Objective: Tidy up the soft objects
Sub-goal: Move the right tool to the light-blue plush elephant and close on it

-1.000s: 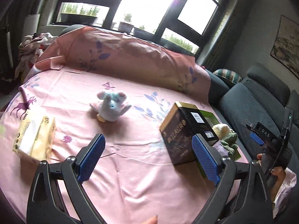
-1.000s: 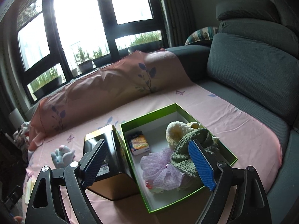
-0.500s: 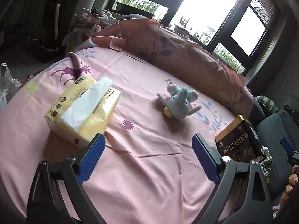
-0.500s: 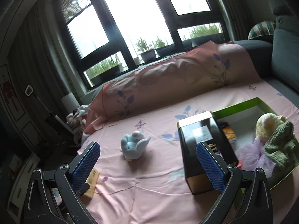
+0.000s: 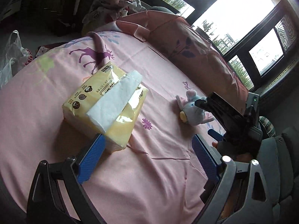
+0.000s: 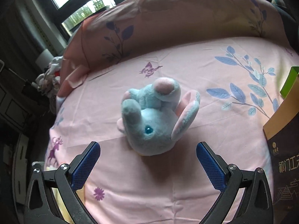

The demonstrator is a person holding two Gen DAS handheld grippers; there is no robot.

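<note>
Right, I've swung my right tool [image 6: 147, 165] away from the green box and down over the plush elephant [image 6: 153, 119], so that toy is my next pick. A second ago this camera was looking into the box with the soft things already piled in it; now only its green corner [image 6: 289, 83] shows at the right edge, behind the dark carton [image 6: 284, 158]. The right jaws stand wide, nothing between them, and the elephant lies on its side on the pink sheet [image 6: 214, 112] just ahead of the fingertips.

My left tool [image 5: 147, 160] has rolled and dropped too. It now looks at the yellow tissue pack [image 5: 106, 108], where earlier the elephant and carton filled its view. Its jaws are wide and empty, the left finger [image 5: 91, 160] just beside the pack's near corner; I can't tell whether it touches.

From the left camera I see the right tool's dark frame reaching in over the elephant. I judge both hands are lined up for a grasp: elephant first, tissues perhaps after.
</note>
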